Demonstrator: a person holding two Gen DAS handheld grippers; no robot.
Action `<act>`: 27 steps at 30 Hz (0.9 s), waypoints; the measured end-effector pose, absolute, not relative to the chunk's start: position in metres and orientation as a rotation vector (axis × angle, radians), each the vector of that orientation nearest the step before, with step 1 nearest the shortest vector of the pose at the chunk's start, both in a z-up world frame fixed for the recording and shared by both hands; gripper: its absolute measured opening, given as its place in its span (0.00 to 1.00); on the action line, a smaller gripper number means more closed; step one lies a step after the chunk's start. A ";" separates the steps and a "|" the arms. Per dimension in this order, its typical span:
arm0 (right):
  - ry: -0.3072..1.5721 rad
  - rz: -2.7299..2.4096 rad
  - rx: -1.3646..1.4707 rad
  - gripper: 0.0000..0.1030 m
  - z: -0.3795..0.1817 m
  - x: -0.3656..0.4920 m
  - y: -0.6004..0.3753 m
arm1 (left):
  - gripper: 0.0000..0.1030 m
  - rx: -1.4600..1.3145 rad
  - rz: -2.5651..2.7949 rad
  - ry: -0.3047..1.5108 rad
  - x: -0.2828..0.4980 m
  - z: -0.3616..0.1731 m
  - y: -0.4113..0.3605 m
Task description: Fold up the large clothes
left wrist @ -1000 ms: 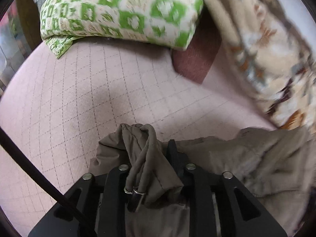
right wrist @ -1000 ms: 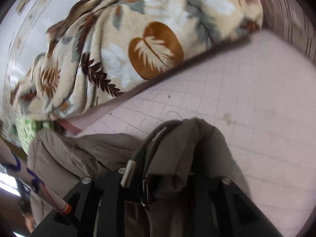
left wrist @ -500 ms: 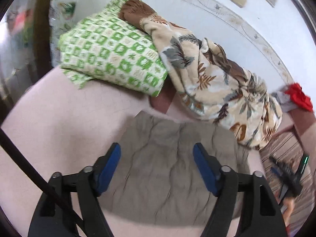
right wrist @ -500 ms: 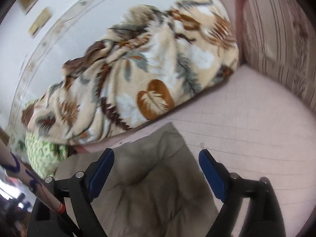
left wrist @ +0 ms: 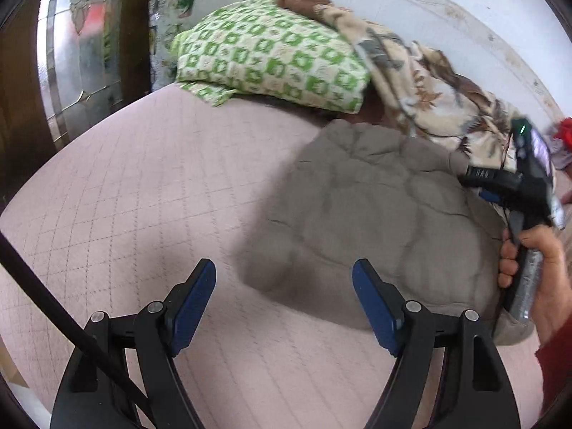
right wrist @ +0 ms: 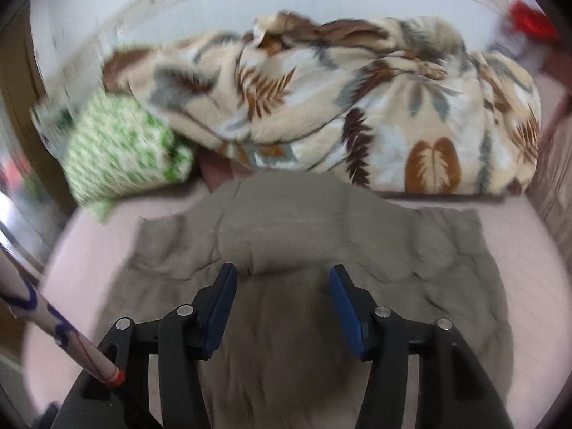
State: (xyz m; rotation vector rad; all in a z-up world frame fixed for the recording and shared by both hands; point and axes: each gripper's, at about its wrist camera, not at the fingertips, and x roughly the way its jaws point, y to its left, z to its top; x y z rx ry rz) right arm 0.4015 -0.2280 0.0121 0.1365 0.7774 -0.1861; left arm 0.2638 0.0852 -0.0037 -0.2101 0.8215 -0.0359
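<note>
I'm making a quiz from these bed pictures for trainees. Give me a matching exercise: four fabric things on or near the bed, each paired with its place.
Things:
1 grey-brown folded garment
2 green-and-cream checked pillow
3 beige leaf-print blanket
4 red cloth

Places:
A bunched along the wall
B far right, beyond the blanket
C flat on the pink quilted bedcover
D left end, by the wooden door frame

Pairs: 1-C, 2-D, 3-A, 4-B

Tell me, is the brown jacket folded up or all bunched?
Folded. The brown jacket lies flat as a tidy rectangle on the pink bed, with neither gripper holding it.
</note>
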 end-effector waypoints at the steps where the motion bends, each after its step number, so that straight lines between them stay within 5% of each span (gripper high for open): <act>1: 0.788 -0.209 0.126 0.57 0.002 0.412 -0.227 | 0.76 -0.211 -0.033 0.835 0.270 -0.009 0.090; 9: 0.834 -0.315 0.204 0.63 -0.075 0.467 -0.259 | 0.76 -0.260 0.006 0.887 0.293 -0.025 0.117; 21: 0.776 -0.254 0.085 0.65 0.006 0.443 -0.191 | 0.76 -0.255 0.040 0.845 0.282 -0.015 0.128; 27: 0.834 -0.161 -0.030 0.65 -0.025 0.462 -0.114 | 0.76 -0.277 0.046 0.851 0.287 -0.016 0.136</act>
